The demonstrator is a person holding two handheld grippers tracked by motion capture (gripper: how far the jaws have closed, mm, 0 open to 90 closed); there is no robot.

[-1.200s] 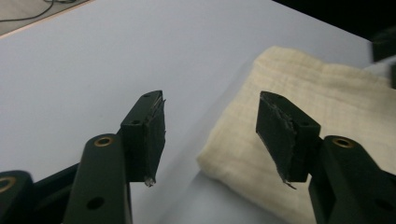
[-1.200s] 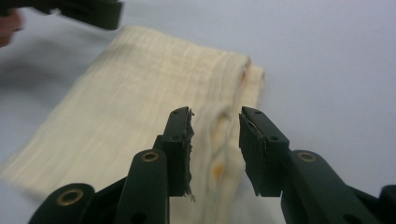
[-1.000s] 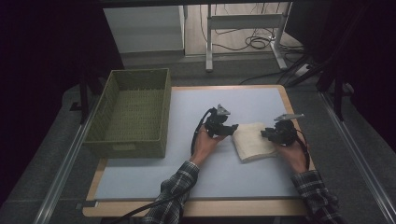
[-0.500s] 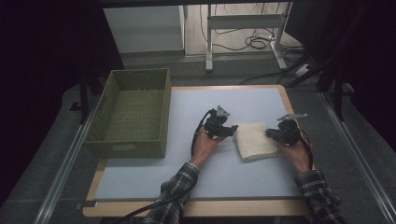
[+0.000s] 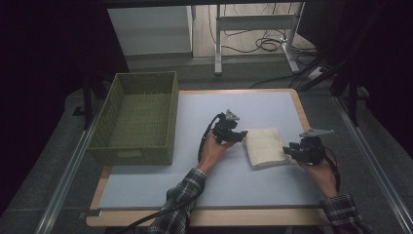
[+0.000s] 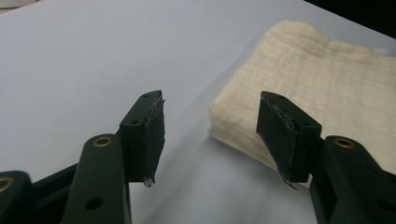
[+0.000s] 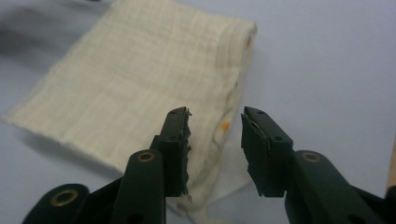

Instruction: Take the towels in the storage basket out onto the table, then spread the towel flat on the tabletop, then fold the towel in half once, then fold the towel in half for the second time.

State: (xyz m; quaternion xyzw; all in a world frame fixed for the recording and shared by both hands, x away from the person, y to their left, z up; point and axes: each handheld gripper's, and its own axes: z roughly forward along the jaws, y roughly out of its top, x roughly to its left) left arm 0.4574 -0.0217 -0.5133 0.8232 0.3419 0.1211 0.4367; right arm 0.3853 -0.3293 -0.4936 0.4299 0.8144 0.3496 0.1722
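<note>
A folded cream cloth (image 5: 264, 147) lies flat on the pale blue mat (image 5: 234, 190). My left gripper (image 5: 242, 136) rests at the cloth's left edge with its jaws open. In the left gripper view (image 6: 212, 100), a corner of the cloth (image 6: 327, 79) lies just beyond the right jaw and nothing is pressed between the pads. My right gripper (image 5: 290, 150) hovers at the cloth's right edge. Its jaws (image 7: 215, 114) have just been opening. The folded edge of the cloth (image 7: 140, 79) shows under the gap, and the pads are free of it.
A green woven basket (image 5: 136, 117) stands on the left of the table, open and with nothing in it. The mat stretches bare in front of the cloth and behind it. The wooden table edge (image 5: 302, 109) runs close on the right.
My right gripper has drawn back to the right off the cloth and its jaws have parted. The cloth stays flat. The left gripper has kept still.
</note>
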